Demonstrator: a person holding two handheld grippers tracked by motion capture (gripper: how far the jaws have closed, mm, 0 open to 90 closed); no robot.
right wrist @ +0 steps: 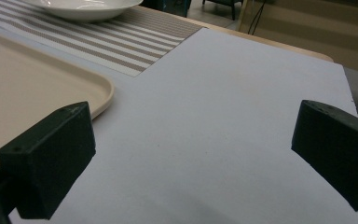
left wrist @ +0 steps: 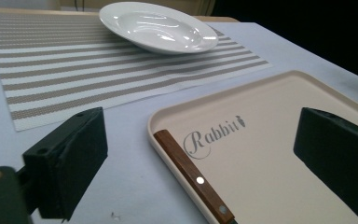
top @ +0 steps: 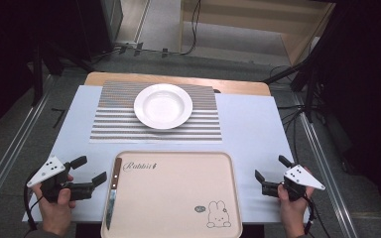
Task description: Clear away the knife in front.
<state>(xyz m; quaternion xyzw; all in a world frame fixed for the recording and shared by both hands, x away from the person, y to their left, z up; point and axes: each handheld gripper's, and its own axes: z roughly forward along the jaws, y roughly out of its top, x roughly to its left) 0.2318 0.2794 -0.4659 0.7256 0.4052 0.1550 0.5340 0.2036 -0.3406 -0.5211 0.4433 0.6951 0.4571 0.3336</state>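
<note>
A knife with a brown wooden handle lies along the left edge of a beige tray printed "Rabbit" with a rabbit drawing. My left gripper is just left of the tray, jaws open wide, nothing between the pads. On the table's right side, beyond the tray's right edge, my right gripper stands open over bare tabletop. A white deep plate rests on a striped placemat farther back.
The table has a pale blue-white cover over a wooden top whose far edge shows. Metal rails run along both sides of the table on the floor. Cables and dark stands sit beyond the far edge.
</note>
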